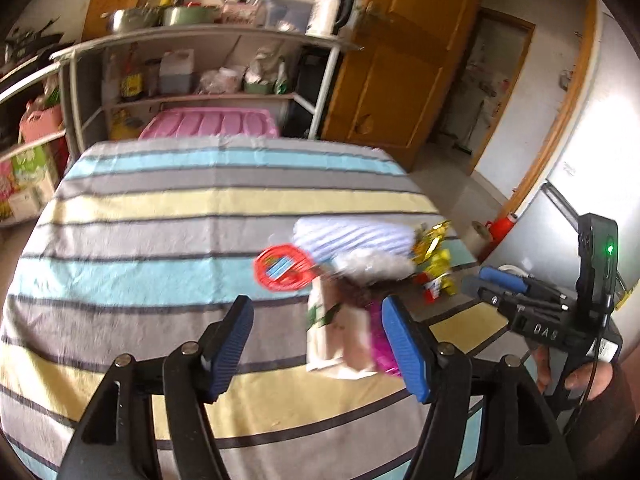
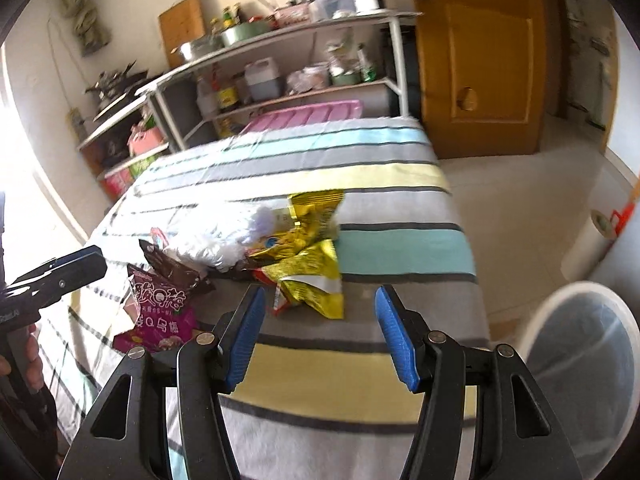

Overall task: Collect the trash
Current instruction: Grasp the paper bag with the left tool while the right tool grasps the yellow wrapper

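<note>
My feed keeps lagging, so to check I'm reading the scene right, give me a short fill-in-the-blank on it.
1. The trash pile lies on a ____ tablecloth.
2. The right hand-held gripper is open, aimed at a crumpled wrapper coloured ____.
3. The white bin stands on the ____ beside the table.
4. The left hand-held gripper holds ____.

Missing words: striped; gold; floor; nothing

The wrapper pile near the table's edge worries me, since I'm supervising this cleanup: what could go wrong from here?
1. The gold wrapper lies close to the striped cloth's edge; a nudge from the open right claw might push it onto the floor rather than into the bin.
2. The magenta packet overlaps other wrappers, so the open left claw may grab several or drag the pile.
</note>
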The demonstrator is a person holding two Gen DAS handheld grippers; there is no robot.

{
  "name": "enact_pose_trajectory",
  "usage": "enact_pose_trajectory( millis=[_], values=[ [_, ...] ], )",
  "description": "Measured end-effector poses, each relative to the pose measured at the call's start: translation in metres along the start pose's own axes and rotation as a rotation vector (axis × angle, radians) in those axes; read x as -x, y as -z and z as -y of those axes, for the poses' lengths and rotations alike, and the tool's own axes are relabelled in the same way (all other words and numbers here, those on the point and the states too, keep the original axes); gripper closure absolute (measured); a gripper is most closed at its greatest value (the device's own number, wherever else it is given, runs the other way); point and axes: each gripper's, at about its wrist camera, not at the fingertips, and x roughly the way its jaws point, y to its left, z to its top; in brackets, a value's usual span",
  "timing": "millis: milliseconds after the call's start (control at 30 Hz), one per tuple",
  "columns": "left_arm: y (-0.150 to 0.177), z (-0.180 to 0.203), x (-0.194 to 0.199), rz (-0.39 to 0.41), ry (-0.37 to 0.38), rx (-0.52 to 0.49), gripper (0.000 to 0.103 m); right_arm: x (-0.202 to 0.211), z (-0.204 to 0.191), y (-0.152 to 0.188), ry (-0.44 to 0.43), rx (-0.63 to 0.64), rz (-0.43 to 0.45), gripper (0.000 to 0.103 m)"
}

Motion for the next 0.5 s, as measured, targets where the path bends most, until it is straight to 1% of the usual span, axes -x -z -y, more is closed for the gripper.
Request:
enact_pose_trajectory(
  millis=[67, 133, 200, 267, 400, 500],
  values=[
    [0.003, -0.007, -0.004, -0.015, 0.003, 0.021, 0.034, -0.009, -0.002, -0.003, 0.000, 0.015, -0.018, 0.044],
    [0.004, -0.009, -0.005, -0.022, 0.037, 0.031, 0.032, -0.017, -0.003, -0.006, 0.008, 0.024, -0.036, 0.044],
    [0.006, -0.008, -0.011, -0.042, 0.073, 0.031, 0.029, -0.020, -0.001, -0.008, -0.007, 0.022, -0.044, 0.044],
    [0.007, -0.005, -0.020, -0.062, 0.067, 0.025, 0.029, -0.023, 0.001, -0.009, -0.021, 0.014, -0.055, 0.044],
    [0.011, 0.000, -0.035, -0.105, 0.076, 0.015, 0.029, -0.032, 0.002, -0.012, -0.010, 0.023, -0.076, 0.044],
    [0.012, 0.003, -0.045, -0.131, 0.055, 0.006, 0.029, -0.037, 0.002, -0.014, -0.018, 0.028, -0.086, 0.044]
  ],
)
